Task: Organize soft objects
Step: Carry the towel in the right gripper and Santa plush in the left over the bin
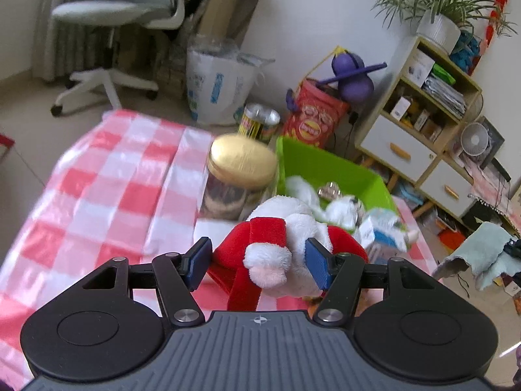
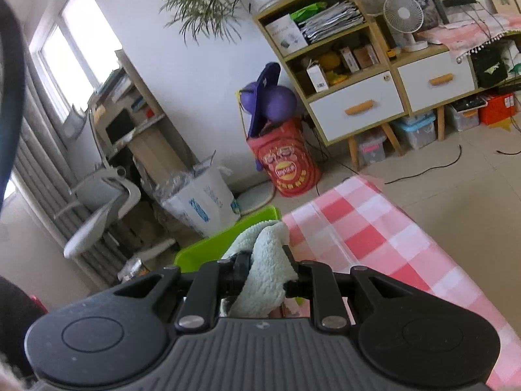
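In the left wrist view my left gripper (image 1: pixel 259 262) is shut on a red and white plush toy (image 1: pixel 276 244), its blue pads (image 1: pixel 317 265) pressing both sides. The toy hangs just in front of a green bin (image 1: pixel 325 163) that holds white soft things (image 1: pixel 338 210). In the right wrist view my right gripper (image 2: pixel 265 268) is shut on a pale green fleecy cloth (image 2: pixel 263 260), held above the near edge of the green bin (image 2: pixel 228 238). That cloth also shows at the far right of the left wrist view (image 1: pixel 482 254).
A jar with a gold lid (image 1: pixel 239 176) stands on the red checked tablecloth (image 1: pixel 107 176) left of the bin. A blue and white packet (image 1: pixel 384 234) lies right of the plush. Beyond the table are an office chair (image 1: pixel 123 9), a white sack (image 1: pixel 221 88), a red drum (image 1: pixel 312 117) and a shelf unit (image 1: pixel 420 110).
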Tool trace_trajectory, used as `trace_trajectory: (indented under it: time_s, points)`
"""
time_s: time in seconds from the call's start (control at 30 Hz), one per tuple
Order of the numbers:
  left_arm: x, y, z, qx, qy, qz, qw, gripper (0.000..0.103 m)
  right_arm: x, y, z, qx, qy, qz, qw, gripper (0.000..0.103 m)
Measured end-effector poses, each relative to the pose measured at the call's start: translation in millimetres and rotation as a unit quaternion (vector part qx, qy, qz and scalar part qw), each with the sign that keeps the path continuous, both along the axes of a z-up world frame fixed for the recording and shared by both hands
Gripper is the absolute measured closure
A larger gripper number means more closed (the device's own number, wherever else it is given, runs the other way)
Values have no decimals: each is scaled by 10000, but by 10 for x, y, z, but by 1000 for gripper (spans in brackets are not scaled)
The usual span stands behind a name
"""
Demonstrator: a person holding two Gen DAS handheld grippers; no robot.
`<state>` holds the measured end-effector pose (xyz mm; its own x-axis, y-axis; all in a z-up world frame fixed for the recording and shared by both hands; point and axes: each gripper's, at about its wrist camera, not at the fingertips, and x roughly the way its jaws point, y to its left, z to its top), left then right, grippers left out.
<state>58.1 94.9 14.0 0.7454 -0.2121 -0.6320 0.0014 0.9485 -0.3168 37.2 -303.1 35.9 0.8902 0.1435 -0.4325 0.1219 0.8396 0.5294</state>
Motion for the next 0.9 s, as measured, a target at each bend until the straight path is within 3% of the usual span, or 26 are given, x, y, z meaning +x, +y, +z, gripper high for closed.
trace_trajectory:
  time_s: [0.33, 0.5, 0.7, 0.9]
  points:
    - [580, -513, 276, 539, -269, -446, 9972, 41, 571, 40, 39, 184, -78, -90, 9998, 95]
    - [991, -845, 299, 1040, -301, -694, 9917, 41, 909, 48, -7, 348, -223, -164, 9990, 95]
    - [1420, -1191, 153, 1692, -310, -999, 9800, 40, 1395, 48, -199, 717, -184, -183, 9971, 95]
    - [1757, -1416, -89, 2112, -255, -1165, 9701, 40, 1763, 189, -328, 193, -10, 55, 9998, 95]
